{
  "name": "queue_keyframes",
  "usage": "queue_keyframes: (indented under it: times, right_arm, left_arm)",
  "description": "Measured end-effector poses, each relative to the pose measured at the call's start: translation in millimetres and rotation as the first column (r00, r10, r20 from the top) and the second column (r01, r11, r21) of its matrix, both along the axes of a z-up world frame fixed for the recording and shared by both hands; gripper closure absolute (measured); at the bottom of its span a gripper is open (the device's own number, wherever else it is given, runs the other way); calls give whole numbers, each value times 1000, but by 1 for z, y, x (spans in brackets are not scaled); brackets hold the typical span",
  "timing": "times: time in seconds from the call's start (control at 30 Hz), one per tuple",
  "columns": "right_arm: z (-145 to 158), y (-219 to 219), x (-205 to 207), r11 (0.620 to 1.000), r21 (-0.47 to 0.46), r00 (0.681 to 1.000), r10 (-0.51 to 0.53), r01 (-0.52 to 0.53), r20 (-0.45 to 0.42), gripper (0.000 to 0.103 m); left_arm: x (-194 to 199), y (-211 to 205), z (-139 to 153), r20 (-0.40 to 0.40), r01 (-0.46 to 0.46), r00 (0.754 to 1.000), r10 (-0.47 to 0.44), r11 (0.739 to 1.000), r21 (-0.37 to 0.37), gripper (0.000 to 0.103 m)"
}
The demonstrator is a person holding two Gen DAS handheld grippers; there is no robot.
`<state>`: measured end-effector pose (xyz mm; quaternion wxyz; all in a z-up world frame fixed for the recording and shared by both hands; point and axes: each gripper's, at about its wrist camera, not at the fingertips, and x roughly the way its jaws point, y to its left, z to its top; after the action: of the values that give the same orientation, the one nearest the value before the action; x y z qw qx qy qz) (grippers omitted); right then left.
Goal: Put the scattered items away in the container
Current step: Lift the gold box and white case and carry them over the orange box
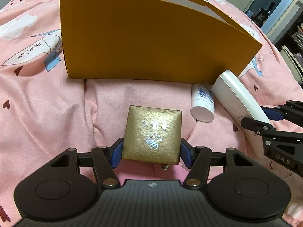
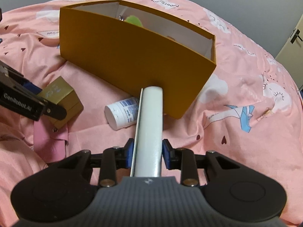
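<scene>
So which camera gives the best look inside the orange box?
The right wrist view. It looks down over the near wall of the orange box and shows its white lining and something green inside. The left wrist view sees mostly the box's outer wall and a sliver of its lining.

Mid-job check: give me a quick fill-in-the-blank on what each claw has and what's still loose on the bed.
1. The left claw grips a small ____-coloured gift box.
2. The right claw is shut on a long ____ remote-like bar.
3. The white bottle lies on its ____ beside the orange container.
4. Something ____ in colour already shows inside the orange container.

Missing words: gold; white; side; green
</scene>
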<state>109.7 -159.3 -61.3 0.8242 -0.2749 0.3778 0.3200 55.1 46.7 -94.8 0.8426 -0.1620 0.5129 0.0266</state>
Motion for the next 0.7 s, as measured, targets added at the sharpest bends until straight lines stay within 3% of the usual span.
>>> queue_keyframes:
  times: [0.4, 0.7]
  right_arm:
    - [0, 3, 14, 996, 69, 999, -47, 48, -26, 69]
    - [5, 3, 2, 998, 52, 999, -25, 22, 39, 72]
  left_arm:
    - [-1, 6, 0, 9, -16, 1000, 16, 999, -32, 33]
    - [-2, 6, 3, 11, -13, 1000, 13, 1000, -24, 33]
